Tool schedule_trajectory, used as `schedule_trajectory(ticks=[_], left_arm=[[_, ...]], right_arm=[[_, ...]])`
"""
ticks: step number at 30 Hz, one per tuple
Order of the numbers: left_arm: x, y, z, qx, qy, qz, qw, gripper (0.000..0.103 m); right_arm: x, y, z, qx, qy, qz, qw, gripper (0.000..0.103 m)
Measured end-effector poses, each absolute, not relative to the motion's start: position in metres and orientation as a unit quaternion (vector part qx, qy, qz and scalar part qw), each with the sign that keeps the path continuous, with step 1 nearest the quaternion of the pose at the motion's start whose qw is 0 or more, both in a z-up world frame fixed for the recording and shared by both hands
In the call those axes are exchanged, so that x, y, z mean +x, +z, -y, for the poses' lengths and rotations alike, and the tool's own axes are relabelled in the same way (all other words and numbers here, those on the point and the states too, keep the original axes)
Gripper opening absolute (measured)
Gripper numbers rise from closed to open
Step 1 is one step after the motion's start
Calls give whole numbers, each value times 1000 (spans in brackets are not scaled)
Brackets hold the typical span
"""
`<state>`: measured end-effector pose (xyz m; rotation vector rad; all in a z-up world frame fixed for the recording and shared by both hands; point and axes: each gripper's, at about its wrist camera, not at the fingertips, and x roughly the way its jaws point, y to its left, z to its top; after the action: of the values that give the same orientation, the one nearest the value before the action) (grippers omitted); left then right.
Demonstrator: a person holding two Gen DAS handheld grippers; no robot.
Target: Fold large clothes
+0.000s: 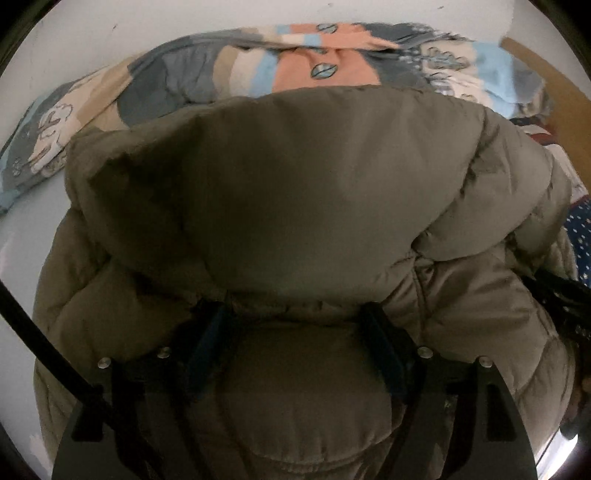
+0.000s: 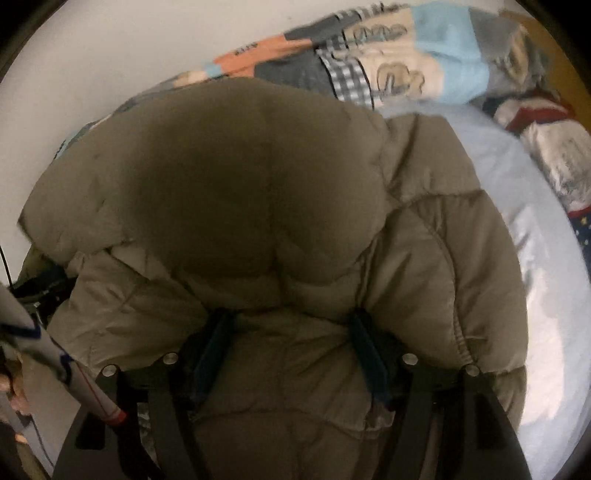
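Note:
An olive-brown puffer jacket (image 1: 295,177) lies bunched on a bed, with a thick padded fold laid over its lower part. My left gripper (image 1: 295,314) points steeply down at it. Its jaws stand wide, the fingertips (image 1: 208,325) are tucked under the fold's edge, and puffy fabric bulges between them without being pinched. The right wrist view shows the same jacket (image 2: 240,177). There my right gripper (image 2: 291,317) also stands wide at the fold's edge, with loose fabric between its fingers (image 2: 364,339). The jacket's lower hem is hidden behind the gripper bodies.
A patchwork quilt (image 1: 314,62) in peach, blue and grey is piled behind the jacket against a white wall (image 1: 110,33). Pale blue sheet (image 2: 517,240) lies to the right, with navy dotted cloth (image 1: 580,236) and red-and-white fabric (image 2: 543,125) at the far right. A hand (image 2: 11,391) shows at the left edge.

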<state>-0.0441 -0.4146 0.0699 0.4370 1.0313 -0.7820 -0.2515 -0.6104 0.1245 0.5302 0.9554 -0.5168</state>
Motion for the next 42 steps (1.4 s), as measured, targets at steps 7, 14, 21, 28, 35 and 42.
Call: schedule_trajectory(ticks=[7, 14, 21, 28, 35, 42], left_arm=[[-92, 122, 357, 181, -380, -430, 799, 76], [-138, 150, 261, 150, -348, -400, 834, 76], [-122, 133, 227, 114, -307, -408, 852, 76], [-102, 99, 237, 138, -298, -441, 835, 76], [-88, 80, 244, 142, -299, -480, 813, 82], [-85, 71, 246, 148, -298, -489, 807, 85]], right_arm=[[-287, 176, 580, 263, -253, -412, 835, 69], [-348, 201, 518, 277, -250, -382, 846, 70], [-380, 208, 485, 289, -301, -362, 833, 70], [-366, 179, 489, 286, -318, -359, 829, 70], [-336, 136, 506, 272, -318, -412, 809, 73], [-328, 116, 516, 284, -305, -433, 799, 74]])
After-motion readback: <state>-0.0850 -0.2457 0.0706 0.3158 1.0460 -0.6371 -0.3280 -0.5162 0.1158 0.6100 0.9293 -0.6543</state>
